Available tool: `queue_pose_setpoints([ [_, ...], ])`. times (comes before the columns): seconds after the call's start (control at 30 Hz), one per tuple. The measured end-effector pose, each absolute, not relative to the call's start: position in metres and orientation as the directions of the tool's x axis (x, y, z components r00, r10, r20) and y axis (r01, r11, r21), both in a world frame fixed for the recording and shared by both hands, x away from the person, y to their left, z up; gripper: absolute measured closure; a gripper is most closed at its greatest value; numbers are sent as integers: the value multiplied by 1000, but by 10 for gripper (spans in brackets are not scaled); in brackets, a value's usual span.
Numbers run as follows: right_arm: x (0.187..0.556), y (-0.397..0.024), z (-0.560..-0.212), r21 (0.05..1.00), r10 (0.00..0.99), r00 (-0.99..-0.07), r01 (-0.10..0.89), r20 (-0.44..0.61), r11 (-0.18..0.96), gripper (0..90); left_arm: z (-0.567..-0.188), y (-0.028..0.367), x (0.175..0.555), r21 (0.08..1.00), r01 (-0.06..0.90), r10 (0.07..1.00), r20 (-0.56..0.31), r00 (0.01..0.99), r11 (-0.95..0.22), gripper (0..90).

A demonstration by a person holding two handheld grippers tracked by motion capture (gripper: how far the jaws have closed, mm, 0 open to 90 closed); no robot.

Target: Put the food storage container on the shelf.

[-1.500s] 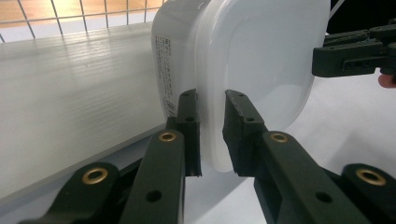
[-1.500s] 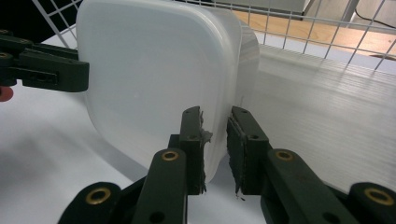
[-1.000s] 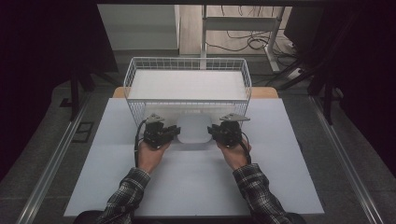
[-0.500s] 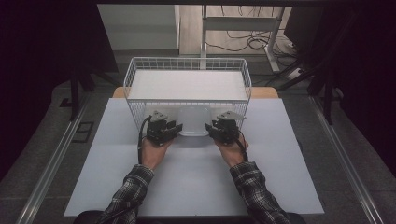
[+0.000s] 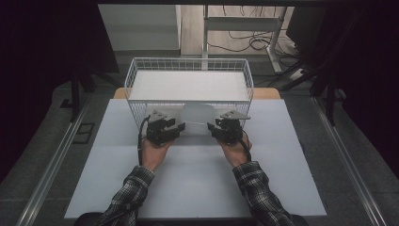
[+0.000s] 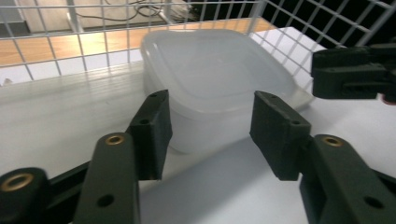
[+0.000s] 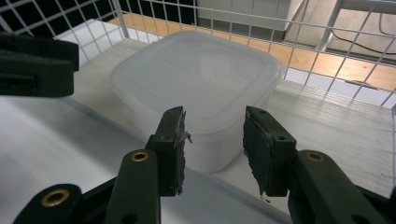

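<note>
— Which step is being carried out?

— A release, it seems. The lidded plastic tub [image 5: 195,117] has been set down on the counter [image 5: 197,188] near its far edge, against the wire basket [image 5: 188,66]. The left claw [image 5: 175,128] and right claw [image 5: 215,128] have just been opening; both are released, nothing pinched.

— What is called for next?

— Probably both claws are to be drawn back clear of the tub.

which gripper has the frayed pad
The right gripper: its left pad has torn bits hanging off its edge. The left gripper has clean, smooth pads. Both stand open before the tub.
</note>
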State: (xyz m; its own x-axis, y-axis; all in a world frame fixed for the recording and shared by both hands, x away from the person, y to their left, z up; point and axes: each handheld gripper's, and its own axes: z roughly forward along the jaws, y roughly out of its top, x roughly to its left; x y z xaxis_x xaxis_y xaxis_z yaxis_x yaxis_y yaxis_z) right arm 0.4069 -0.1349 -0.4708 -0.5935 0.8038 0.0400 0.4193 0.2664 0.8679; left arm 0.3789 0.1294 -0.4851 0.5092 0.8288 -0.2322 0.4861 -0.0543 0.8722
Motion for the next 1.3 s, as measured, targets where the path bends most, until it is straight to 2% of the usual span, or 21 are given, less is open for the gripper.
queue_pose_setpoints([
  [0.17,393,-138,-470,869,760,-648,404,52,285,655,-487,133,360,874,482,782,-254,569,-67,317],
  [0.23,387,-137,-473,863,731,-680,402,58,306,736,-490,135,353,865,496,747,-281,602,-75,244],
  [0.33,386,-132,-482,845,711,-701,413,58,338,870,-495,136,338,859,499,736,-263,624,-117,143],
  [0.47,391,-120,-494,832,712,-701,415,36,367,888,-503,139,320,845,501,725,-227,650,-185,68],
  [0.8,406,-107,-503,836,726,-688,406,13,369,888,-513,149,284,860,440,724,-129,678,-259,36],
  [1.0,416,-104,-503,838,735,-678,403,2,369,889,-517,158,277,853,464,739,-150,657,-240,35],
  [1.3,427,-101,-505,832,747,-665,415,2,368,888,-519,160,273,856,454,741,-136,657,-246,40],
])
